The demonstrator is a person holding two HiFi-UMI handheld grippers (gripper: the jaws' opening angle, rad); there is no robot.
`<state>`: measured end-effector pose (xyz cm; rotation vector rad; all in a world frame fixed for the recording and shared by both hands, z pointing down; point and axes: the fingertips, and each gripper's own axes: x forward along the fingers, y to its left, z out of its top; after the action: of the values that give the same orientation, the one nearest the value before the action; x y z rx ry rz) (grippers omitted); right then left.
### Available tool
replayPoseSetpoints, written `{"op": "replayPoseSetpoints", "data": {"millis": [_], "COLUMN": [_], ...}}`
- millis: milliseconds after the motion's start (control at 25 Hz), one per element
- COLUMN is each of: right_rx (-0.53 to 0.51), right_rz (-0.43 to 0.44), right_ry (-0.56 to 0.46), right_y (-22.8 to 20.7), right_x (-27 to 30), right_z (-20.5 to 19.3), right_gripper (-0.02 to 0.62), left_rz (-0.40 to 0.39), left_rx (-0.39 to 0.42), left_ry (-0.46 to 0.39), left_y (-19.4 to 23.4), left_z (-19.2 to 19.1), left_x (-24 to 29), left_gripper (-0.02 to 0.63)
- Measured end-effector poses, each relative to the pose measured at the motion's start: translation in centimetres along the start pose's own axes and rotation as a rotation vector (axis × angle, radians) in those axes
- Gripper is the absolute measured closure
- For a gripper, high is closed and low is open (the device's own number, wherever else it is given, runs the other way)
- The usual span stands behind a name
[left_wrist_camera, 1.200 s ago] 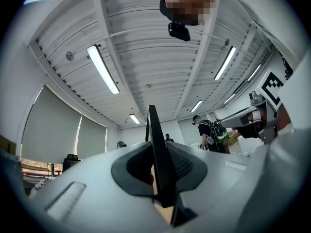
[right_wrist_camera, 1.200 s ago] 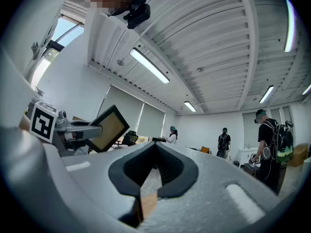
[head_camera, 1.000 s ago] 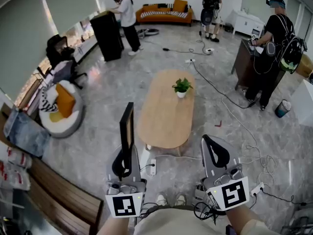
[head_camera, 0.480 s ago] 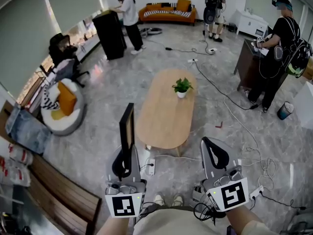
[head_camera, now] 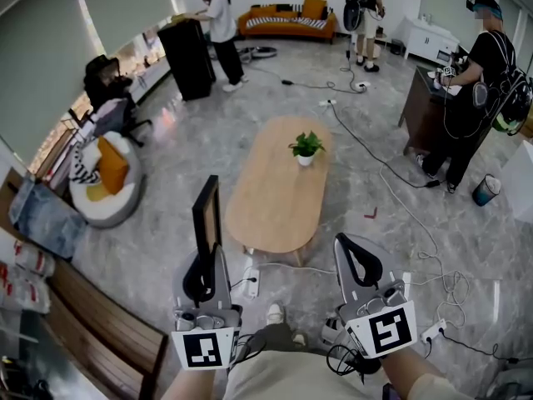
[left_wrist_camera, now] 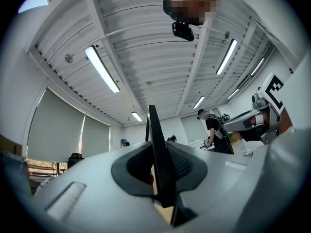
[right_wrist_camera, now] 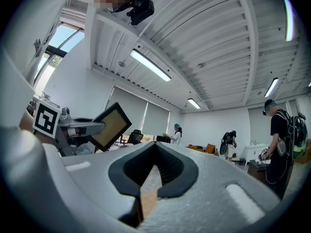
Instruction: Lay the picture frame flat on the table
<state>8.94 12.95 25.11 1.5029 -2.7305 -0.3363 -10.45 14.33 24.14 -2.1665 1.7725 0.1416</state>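
A black picture frame (head_camera: 206, 216) with a tan panel stands upright and edge-on, above the floor and short of the table. My left gripper (head_camera: 213, 253) is shut on its lower edge. In the left gripper view the frame's dark edge (left_wrist_camera: 156, 149) rises straight up between the jaws. From the right gripper view I see the frame's tan face (right_wrist_camera: 109, 125) off to the left. My right gripper (head_camera: 344, 242) is held level at the right, shut with nothing in it. The oval wooden table (head_camera: 266, 198) lies ahead, with a small potted plant (head_camera: 306, 148) at its far end.
Cables and a power strip (head_camera: 250, 282) lie on the marble floor by the table's near end. A round cushion seat (head_camera: 104, 186) and a wooden bench (head_camera: 100, 323) are on the left. People stand at a black cabinet (head_camera: 185, 57) and a dark desk (head_camera: 423, 107) further off.
Both grippers and the frame have drifted slightly left in view as the person steps forward with one foot. The grip on the frame is unchanged.
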Motion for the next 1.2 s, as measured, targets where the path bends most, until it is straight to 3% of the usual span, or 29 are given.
{"op": "replayPoseSetpoints", "data": {"millis": [560, 1200], "right_rx": [-0.013, 0.010], "right_rz": [-0.013, -0.030], "right_ry": [0.016, 0.072], "right_y": [-3.0, -7.9], "right_x": [3.4, 14.3], "right_z": [-2.1, -5.8], "right_gripper": [0.594, 0.594], "left_rz": [-0.004, -0.043], "left_rx": [-0.009, -0.038], "left_ry": [0.016, 0.073], "left_y": [-0.4, 2.4], "left_z": [-3.3, -8.9], "left_x": [3.6, 14.2], "left_gripper": [0.537, 0.537]}}
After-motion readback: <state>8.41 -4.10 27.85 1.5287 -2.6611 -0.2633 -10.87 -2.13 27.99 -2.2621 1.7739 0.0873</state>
